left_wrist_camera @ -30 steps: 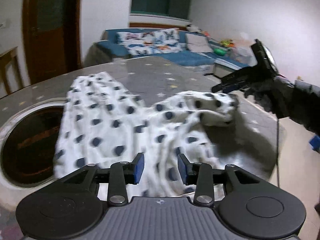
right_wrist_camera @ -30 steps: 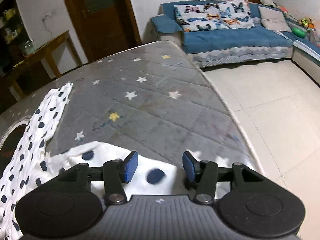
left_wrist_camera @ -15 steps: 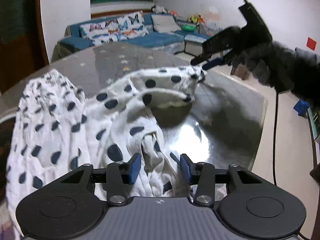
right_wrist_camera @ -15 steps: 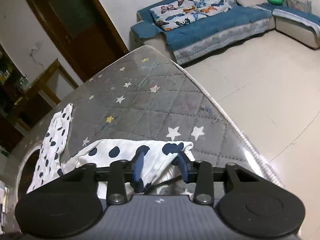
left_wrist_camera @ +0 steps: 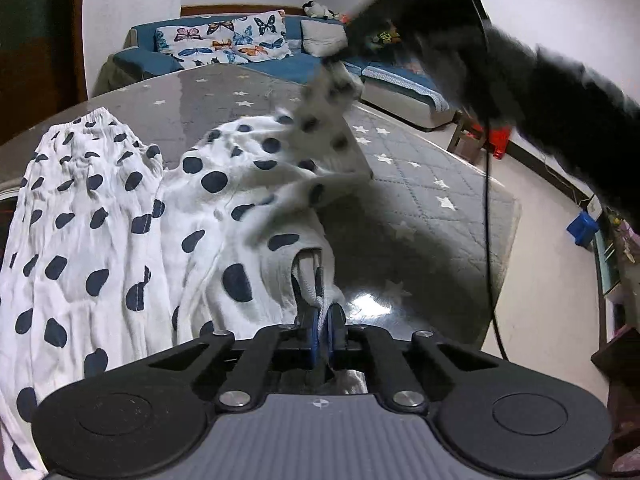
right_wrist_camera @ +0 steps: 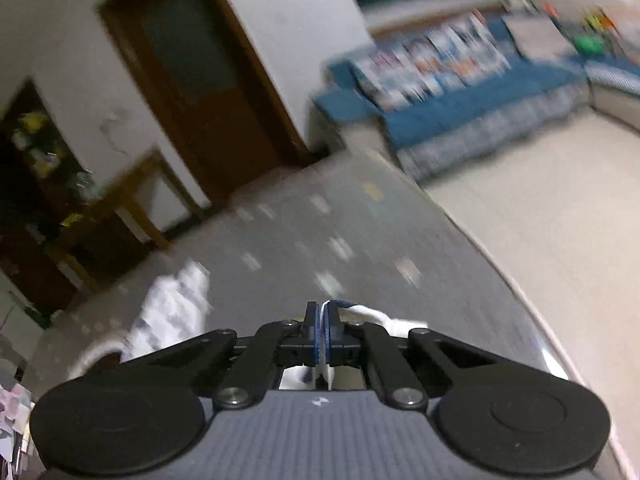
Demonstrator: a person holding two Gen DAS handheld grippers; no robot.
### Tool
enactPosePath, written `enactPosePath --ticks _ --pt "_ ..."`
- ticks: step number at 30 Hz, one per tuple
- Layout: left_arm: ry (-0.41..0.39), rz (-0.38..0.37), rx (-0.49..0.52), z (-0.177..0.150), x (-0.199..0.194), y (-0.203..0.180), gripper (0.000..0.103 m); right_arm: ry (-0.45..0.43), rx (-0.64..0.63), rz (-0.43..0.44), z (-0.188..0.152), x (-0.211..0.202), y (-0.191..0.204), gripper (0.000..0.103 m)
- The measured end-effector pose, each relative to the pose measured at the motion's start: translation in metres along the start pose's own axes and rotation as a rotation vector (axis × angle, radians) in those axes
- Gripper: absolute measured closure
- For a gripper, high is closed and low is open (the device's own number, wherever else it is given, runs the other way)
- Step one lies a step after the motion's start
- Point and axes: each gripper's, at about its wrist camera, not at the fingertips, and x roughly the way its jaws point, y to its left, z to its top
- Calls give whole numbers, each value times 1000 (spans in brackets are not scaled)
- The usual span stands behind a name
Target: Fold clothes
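Since a second ago, left gripper (left_wrist_camera: 323, 322) fingers clamped garment (left_wrist_camera: 120, 216) | right gripper (right_wrist_camera: 322, 322) clamped and lifted it

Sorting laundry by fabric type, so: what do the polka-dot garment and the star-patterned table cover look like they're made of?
Polka-dot garment: looks like thin, matte woven cotton or similar; it crinkles finely and drapes limply where the left gripper pinches it. Star-patterned table cover: apparently quilted grey fabric, going by its stitched diamond grid, under a clear glossy sheet or coating that throws a bright glare. Neither can be confirmed by look alone.

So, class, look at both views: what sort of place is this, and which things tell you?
Most likely a home living room: a blue sofa with butterfly cushions, a wooden door, and a star-patterned quilted table cover.
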Motion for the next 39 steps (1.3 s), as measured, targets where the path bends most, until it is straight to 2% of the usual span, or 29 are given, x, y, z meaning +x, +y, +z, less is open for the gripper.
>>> enactPosePath --ticks 4,6,8,11,13,14,17,20,24,25,26,28,31,37,39 --pt "-9 -64 15 -4 -10 -2 98 -151 -81 106 22 -20 31 102" --pt "-12 -99 30 -7 -14 -4 98 -185 -98 106 25 -26 33 101" --pt "-14 -136 48 -11 -18 -6 98 -145 -103 30 22 -20 26 96" --pt "0 -161 69 -17 -18 -9 98 -28 -73 -37 6 -2 5 95" --pt "12 -167 76 -19 -17 -9 98 6 -39 -63 -5 7 -8 87" --pt "17 -169 76 -20 -16 -9 98 23 -21 -75 -10 12 -14 80" --pt "21 -172 72 -19 -15 -5 98 69 23 -98 -19 34 -28 78" --pt "23 -172 65 -19 -15 -2 98 90 62 -99 -24 55 -40 68" --pt "27 -176 58 -20 -13 -1 98 108 111 -125 -30 82 -42 71" --pt "28 -177 57 -20 -12 0 98 111 116 -126 -31 87 -42 77" --pt "29 -178 55 -20 -11 0 98 113 119 -116 -32 90 -40 91" --pt "30 -180 51 -21 -10 -1 98 103 100 -99 -28 93 -30 97" --pt "32 -181 42 -22 -8 -1 98 57 23 -52 -16 88 -2 99" --pt "16 -179 23 -21 -7 1 98 -109 -108 122 14 51 55 100" --pt "9 -182 20 -20 -8 2 98 -132 -124 109 14 41 55 100"
